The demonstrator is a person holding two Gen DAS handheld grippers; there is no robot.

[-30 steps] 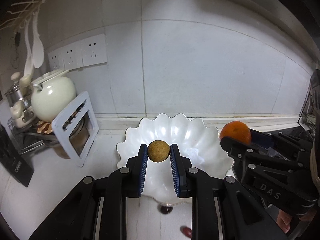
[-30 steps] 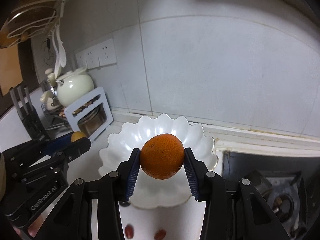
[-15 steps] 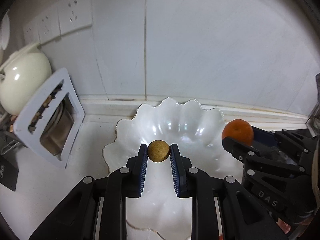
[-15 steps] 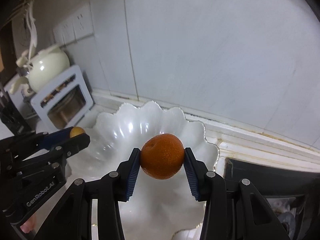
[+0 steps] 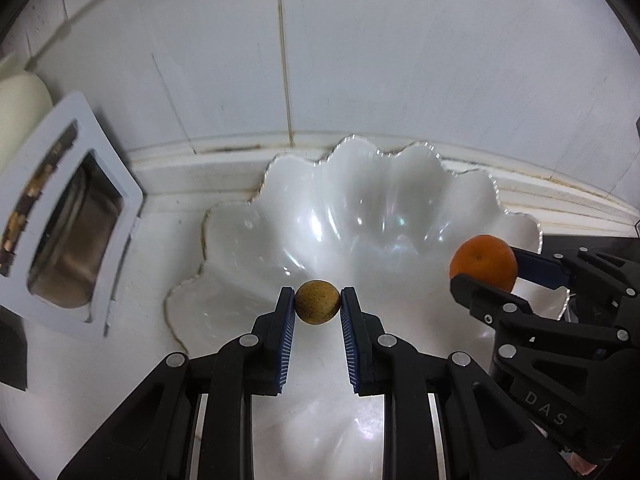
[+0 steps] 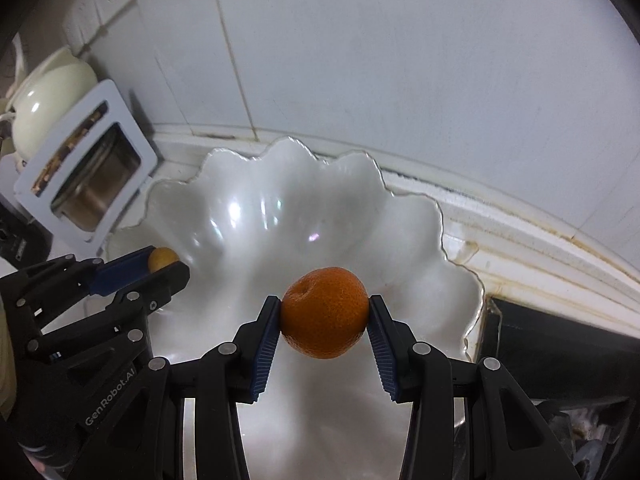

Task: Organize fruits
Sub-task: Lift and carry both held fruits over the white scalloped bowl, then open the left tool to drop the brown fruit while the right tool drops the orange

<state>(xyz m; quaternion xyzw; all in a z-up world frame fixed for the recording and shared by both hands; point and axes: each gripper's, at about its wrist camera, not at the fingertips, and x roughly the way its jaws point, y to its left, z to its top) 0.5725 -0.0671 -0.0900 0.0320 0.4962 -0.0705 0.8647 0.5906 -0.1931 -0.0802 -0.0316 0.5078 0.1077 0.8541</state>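
Note:
A white scalloped bowl [image 5: 360,200] [image 6: 280,200] sits on the counter against the tiled wall and holds nothing. My left gripper [image 5: 318,304] is shut on a small brown speckled round fruit [image 5: 318,302] above the bowl's near left part; the fruit also shows in the right wrist view [image 6: 162,258]. My right gripper [image 6: 324,314] is shut on an orange [image 6: 325,312] above the bowl's near right part; the orange also shows in the left wrist view [image 5: 482,262]. Both fruits hang above the bowl's inside.
A white rack with a metal pot [image 5: 68,216] [image 6: 92,184] stands left of the bowl. A cream teapot [image 6: 48,96] sits behind it. A black stove edge [image 6: 560,344] lies right of the bowl. The tiled wall is close behind.
Both grippers have moved forward and down toward the bowl with their fruits held. The bowl now fills more of both views.

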